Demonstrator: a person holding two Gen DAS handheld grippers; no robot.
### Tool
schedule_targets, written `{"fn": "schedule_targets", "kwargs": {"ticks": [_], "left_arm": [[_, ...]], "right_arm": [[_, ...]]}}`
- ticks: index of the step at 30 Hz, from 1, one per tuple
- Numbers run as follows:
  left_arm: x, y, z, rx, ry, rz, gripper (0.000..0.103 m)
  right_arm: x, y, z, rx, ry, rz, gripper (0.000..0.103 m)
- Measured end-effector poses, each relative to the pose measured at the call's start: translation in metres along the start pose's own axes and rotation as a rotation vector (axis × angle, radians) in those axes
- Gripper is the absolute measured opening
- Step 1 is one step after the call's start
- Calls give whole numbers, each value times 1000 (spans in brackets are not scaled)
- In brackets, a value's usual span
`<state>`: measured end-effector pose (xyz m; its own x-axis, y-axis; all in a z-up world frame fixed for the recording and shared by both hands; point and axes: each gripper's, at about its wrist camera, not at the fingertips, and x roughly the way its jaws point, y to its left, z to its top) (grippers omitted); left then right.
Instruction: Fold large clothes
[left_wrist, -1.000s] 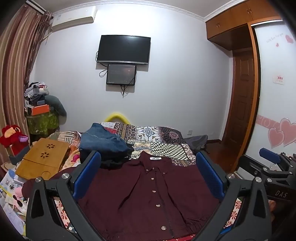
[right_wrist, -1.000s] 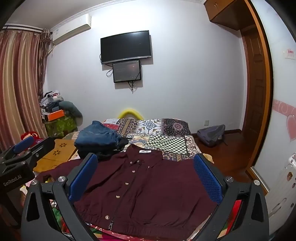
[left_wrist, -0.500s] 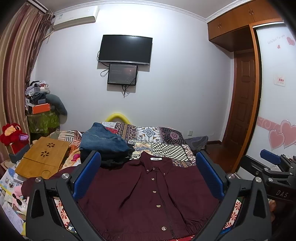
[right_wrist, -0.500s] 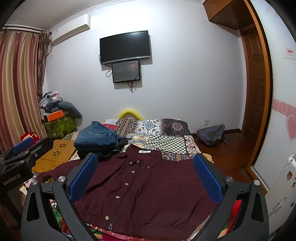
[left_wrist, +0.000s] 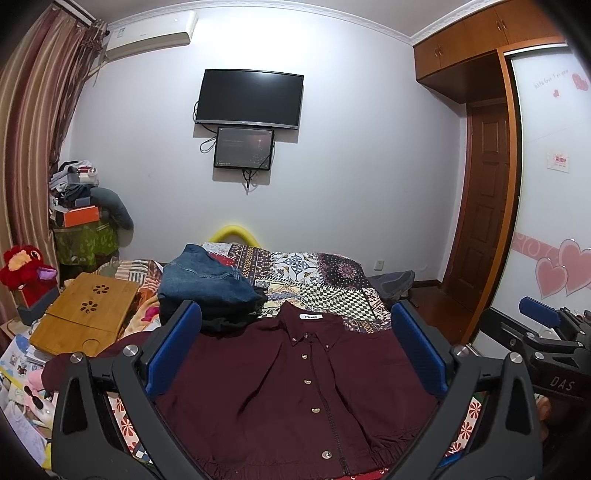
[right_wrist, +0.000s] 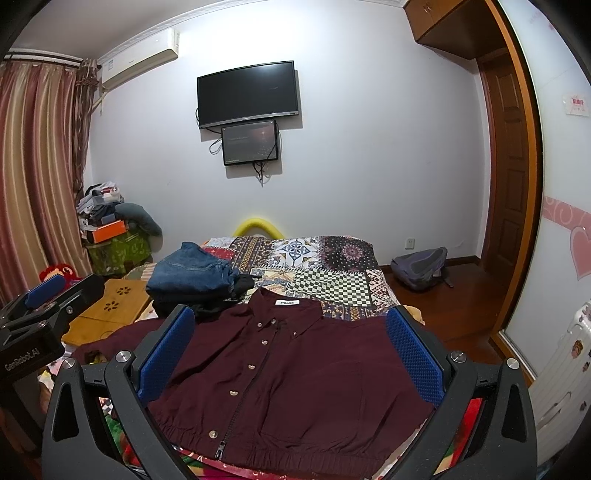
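A maroon button-front jacket (left_wrist: 295, 384) lies spread flat, front up, on the near end of the bed's patchwork quilt (left_wrist: 317, 273), collar toward the wall. The left gripper (left_wrist: 295, 343) hovers above it with fingers spread wide, grasping nothing; the right gripper (right_wrist: 291, 343) likewise hangs released over the garment. Folded blue jeans (left_wrist: 203, 277) sit on dark clothes just beyond the jacket's left shoulder, beside a bamboo lap table (left_wrist: 85, 314)
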<state>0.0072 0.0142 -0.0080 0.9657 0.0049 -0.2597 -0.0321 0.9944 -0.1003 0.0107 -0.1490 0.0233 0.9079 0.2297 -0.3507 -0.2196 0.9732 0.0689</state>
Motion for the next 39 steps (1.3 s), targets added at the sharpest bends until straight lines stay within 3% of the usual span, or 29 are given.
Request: {"fn": "schedule_targets", "kwargs": {"ticks": [39], "left_arm": [[15,10,2,-27,34,4,103]], "right_arm": [[7,-4,0,10,14,-4,103]]}}
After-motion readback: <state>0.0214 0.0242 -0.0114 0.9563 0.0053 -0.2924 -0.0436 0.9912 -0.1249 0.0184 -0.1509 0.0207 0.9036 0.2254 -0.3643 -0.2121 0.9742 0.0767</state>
